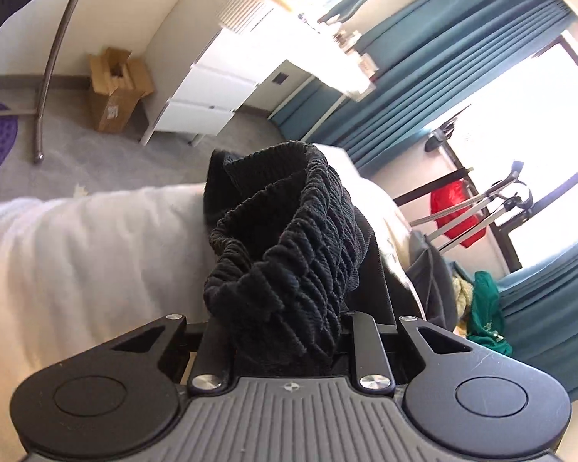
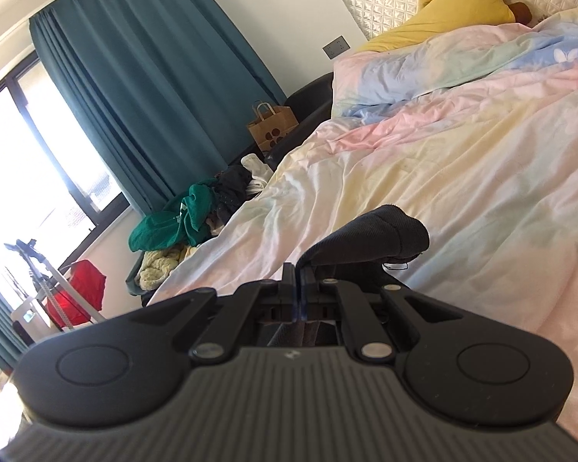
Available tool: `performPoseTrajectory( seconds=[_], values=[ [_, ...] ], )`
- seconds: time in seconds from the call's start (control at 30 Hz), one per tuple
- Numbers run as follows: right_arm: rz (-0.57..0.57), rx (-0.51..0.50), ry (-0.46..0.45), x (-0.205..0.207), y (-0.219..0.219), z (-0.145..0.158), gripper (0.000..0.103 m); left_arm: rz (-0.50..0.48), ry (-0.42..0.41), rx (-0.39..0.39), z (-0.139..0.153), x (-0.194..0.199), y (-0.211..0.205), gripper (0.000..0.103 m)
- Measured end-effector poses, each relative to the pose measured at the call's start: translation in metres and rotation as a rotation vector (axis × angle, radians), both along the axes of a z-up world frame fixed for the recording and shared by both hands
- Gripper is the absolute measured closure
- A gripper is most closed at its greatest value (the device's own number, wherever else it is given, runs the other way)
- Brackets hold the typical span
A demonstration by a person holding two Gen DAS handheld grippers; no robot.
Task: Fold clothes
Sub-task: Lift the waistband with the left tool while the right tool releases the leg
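Observation:
A black garment (image 1: pixel 289 231) with a ribbed, gathered elastic band hangs bunched above the white bed (image 1: pixel 77 250) in the left wrist view. My left gripper (image 1: pixel 281 323) is shut on it, and the cloth fills the gap and hides the fingertips. In the right wrist view my right gripper (image 2: pixel 298 275) is shut, its jaws pressed together on a thin edge of the same black garment (image 2: pixel 381 231). A fold of it curls over to the right of the fingers, just above the pastel duvet (image 2: pixel 462 146).
A heap of clothes with a green top (image 2: pixel 173 223) lies beside the bed, a paper bag (image 2: pixel 271 125) behind it. Teal curtains (image 2: pixel 142 77) and a window stand left. White drawers (image 1: pixel 208 96), a cardboard box (image 1: pixel 115 88) and a red cloth on a rack (image 1: pixel 454 211) stand past the bed.

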State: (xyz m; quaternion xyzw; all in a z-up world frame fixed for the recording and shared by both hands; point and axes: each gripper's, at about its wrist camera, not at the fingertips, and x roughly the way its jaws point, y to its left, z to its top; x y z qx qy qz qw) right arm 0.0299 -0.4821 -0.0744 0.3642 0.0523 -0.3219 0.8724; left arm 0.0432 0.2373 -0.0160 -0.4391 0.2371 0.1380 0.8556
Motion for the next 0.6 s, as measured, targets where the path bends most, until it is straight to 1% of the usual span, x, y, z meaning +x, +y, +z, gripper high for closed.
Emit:
performPoseTrajectory(
  seconds=[0.07, 0.13, 0.2, 0.27, 0.3, 0.37, 0.4, 0.47, 0.5, 0.57, 0.6],
  values=[
    [-0.007, 0.011, -0.018, -0.007, 0.000, 0.002, 0.098, -0.002, -0.084, -0.076, 0.003, 0.002, 0.011, 0.084],
    [0.004, 0.007, -0.087, -0.024, 0.003, 0.014, 0.098, 0.000, -0.150, -0.120, 0.008, 0.000, 0.023, 0.089],
    [0.022, -0.050, -0.150, -0.039, 0.013, 0.035, 0.099, 0.004, -0.223, -0.149, 0.015, -0.005, 0.037, 0.091],
    [0.026, -0.118, -0.239, -0.054, 0.022, 0.063, 0.099, 0.011, -0.330, -0.171, 0.025, -0.017, 0.058, 0.092],
    [0.027, -0.153, -0.282, -0.060, 0.027, 0.077, 0.099, 0.017, -0.364, -0.173, 0.027, -0.020, 0.067, 0.092],
    [0.021, -0.215, -0.328, -0.057, 0.031, 0.102, 0.099, 0.034, -0.384, -0.173, 0.026, -0.021, 0.081, 0.092],
    [0.013, -0.235, -0.332, -0.046, 0.030, 0.115, 0.099, 0.043, -0.377, -0.183, 0.022, -0.019, 0.086, 0.092],
    [-0.015, -0.250, -0.307, -0.017, 0.023, 0.126, 0.100, 0.062, -0.362, -0.204, 0.014, -0.016, 0.096, 0.092],
    [-0.033, -0.277, -0.254, 0.005, 0.017, 0.124, 0.100, 0.074, -0.350, -0.210, 0.010, -0.013, 0.098, 0.092],
    [-0.063, -0.322, -0.143, 0.048, 0.007, 0.117, 0.100, 0.084, -0.292, -0.205, 0.004, -0.008, 0.102, 0.092],
    [-0.044, -0.309, -0.072, 0.064, 0.000, 0.101, 0.100, 0.088, -0.260, -0.198, 0.002, -0.005, 0.102, 0.091]
  ],
)
